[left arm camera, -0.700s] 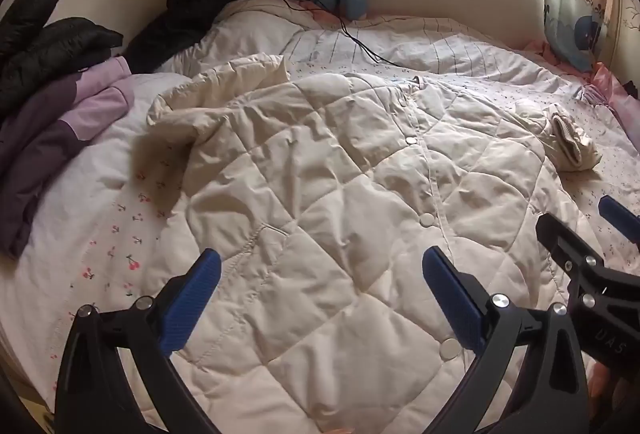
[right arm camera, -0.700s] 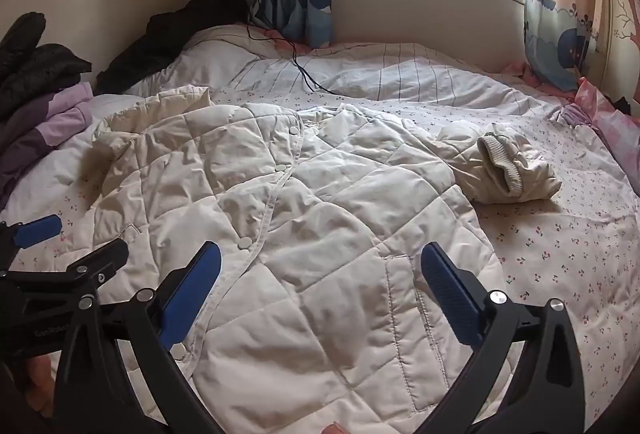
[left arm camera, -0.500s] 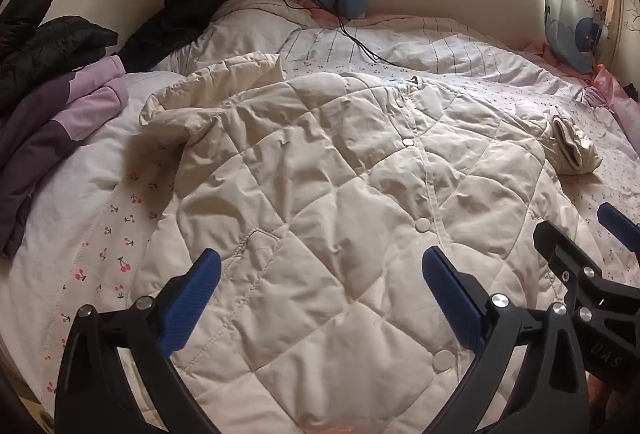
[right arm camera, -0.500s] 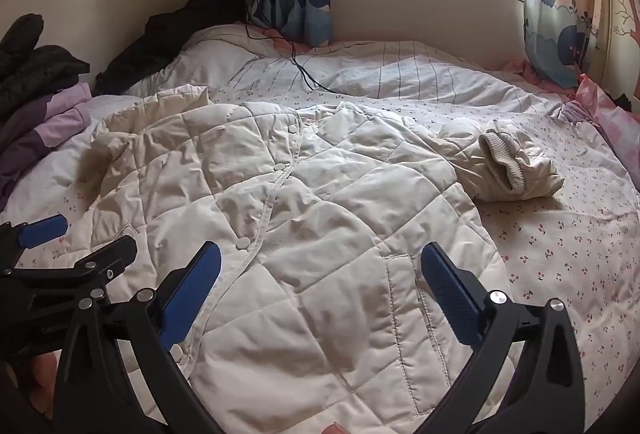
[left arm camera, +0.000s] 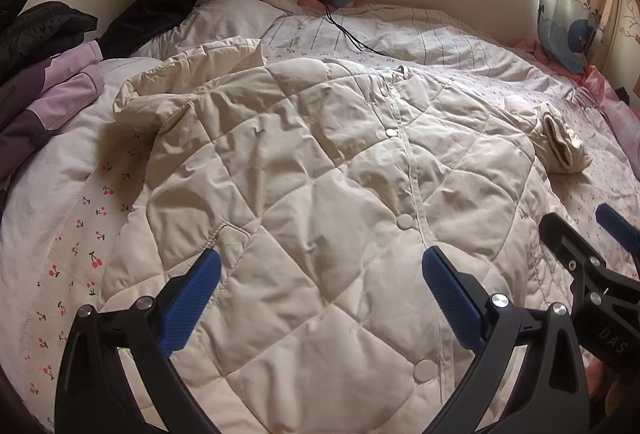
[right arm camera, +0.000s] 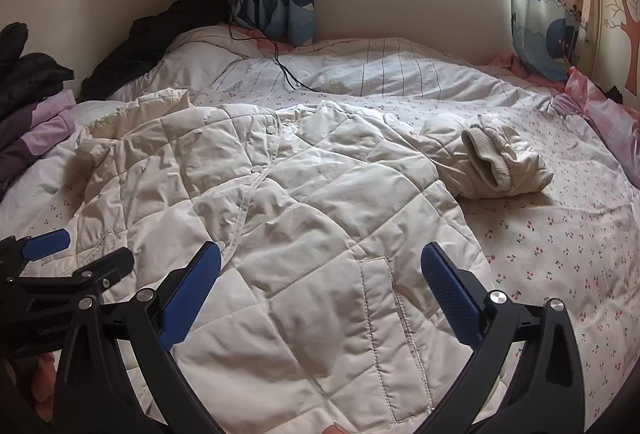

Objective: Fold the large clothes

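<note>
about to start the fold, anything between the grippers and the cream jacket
Nothing visible. The left gripper and right gripper both hang open right over the cream quilted jacket, which lies spread on the bed. The purple garment sits off to the side.

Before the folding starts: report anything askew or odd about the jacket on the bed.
The cream quilted jacket lies rumpled rather than flat. Its right sleeve is doubled back, cuff facing the camera; the other sleeve is bunched near the purple clothes. No damage shows.
</note>
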`<state>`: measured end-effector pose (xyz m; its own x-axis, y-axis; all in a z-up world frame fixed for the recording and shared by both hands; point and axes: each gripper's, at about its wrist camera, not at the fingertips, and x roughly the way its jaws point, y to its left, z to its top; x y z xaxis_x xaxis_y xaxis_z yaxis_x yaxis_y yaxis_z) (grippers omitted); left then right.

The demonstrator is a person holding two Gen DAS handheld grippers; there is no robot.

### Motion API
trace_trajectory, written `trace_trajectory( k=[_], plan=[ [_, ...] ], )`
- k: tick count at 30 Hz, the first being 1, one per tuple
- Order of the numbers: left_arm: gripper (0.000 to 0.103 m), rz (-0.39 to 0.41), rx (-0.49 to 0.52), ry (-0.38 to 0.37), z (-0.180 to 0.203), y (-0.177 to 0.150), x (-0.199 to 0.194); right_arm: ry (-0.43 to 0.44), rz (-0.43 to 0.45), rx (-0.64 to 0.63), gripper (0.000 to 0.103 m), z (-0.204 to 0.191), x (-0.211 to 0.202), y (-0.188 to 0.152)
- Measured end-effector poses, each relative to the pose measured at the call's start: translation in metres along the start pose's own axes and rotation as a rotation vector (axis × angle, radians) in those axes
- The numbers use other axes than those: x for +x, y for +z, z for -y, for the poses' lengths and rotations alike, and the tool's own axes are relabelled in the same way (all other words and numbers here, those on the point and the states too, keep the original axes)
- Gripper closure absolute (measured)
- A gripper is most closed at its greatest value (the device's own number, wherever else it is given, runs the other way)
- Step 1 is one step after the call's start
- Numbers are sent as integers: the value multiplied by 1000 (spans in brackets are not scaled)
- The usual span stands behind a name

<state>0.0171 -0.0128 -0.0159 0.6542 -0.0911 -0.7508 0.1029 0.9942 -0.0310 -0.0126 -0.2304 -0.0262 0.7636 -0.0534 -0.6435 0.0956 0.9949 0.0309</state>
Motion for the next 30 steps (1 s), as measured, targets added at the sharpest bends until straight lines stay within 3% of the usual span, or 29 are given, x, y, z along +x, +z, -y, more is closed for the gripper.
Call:
trace_trajectory(
  k=[9,30],
  plan=[
    [6,3,-81,28,0,7,10,18,-16,9,6,7,3,-3],
    [6,11,-76,49,3,9,13,53,-17,-4,6,4,3,-5]
  ],
)
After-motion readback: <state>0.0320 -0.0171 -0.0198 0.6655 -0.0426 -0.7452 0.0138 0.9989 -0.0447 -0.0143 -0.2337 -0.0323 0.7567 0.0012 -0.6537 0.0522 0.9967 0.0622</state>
